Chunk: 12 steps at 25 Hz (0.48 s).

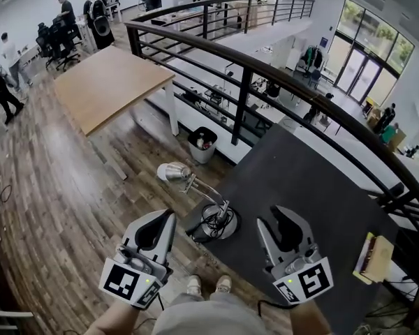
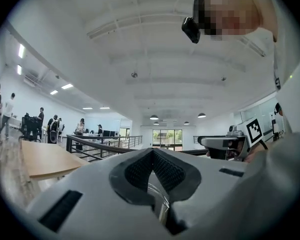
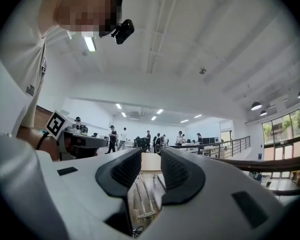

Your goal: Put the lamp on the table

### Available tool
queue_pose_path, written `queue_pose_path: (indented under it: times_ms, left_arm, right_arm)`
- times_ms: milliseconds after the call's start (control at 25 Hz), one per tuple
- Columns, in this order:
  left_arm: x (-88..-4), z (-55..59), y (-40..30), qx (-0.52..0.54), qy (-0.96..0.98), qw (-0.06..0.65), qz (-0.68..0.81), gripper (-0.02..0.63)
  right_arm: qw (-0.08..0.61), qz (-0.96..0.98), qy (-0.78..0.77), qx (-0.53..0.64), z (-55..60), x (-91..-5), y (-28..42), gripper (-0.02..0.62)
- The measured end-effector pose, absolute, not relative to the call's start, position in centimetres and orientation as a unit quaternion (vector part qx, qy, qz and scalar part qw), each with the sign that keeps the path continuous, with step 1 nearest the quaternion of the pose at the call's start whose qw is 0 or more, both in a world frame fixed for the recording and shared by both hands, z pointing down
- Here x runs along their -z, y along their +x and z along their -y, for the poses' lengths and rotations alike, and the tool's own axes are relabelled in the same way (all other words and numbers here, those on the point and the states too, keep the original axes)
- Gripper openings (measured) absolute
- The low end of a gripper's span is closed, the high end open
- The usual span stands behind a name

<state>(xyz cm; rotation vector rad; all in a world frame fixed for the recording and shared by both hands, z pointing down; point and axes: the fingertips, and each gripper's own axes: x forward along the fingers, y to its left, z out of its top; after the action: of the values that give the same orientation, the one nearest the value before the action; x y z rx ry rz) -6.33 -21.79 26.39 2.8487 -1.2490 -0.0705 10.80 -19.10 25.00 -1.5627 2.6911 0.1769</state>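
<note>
A silver desk lamp stands with its round base on the near left corner of the dark table. Its arm leans up and left, so the lamp head hangs out over the wooden floor. My left gripper is just left of the base, over the floor, shut with nothing in it. My right gripper hovers over the table to the right of the base. Its jaws stand apart with a narrow gap and hold nothing. The lamp's arm shows beyond that gap.
A black railing runs along the table's far side above a lower floor. A wooden table stands at the back left with a waste bin near it. A small box lies at the dark table's right edge. People stand far off.
</note>
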Motion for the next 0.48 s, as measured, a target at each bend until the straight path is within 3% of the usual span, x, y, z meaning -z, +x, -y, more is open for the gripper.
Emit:
queue_pose_path:
  times_ms: [160,480]
  left_arm:
    - [-26.3,20.1,-6.1,0.033,0.915,0.005,0.402,0.005]
    - [-28.7,18.5,-5.2,0.021,0.913,-0.003,0.408,0.005]
  right_arm:
    - [0.041,-0.864,-0.499,-0.042,17.7,-24.9,10.1,0.053]
    - [0.053,-0.867,-0.496,-0.013,16.1,-26.9,8.7,0.015]
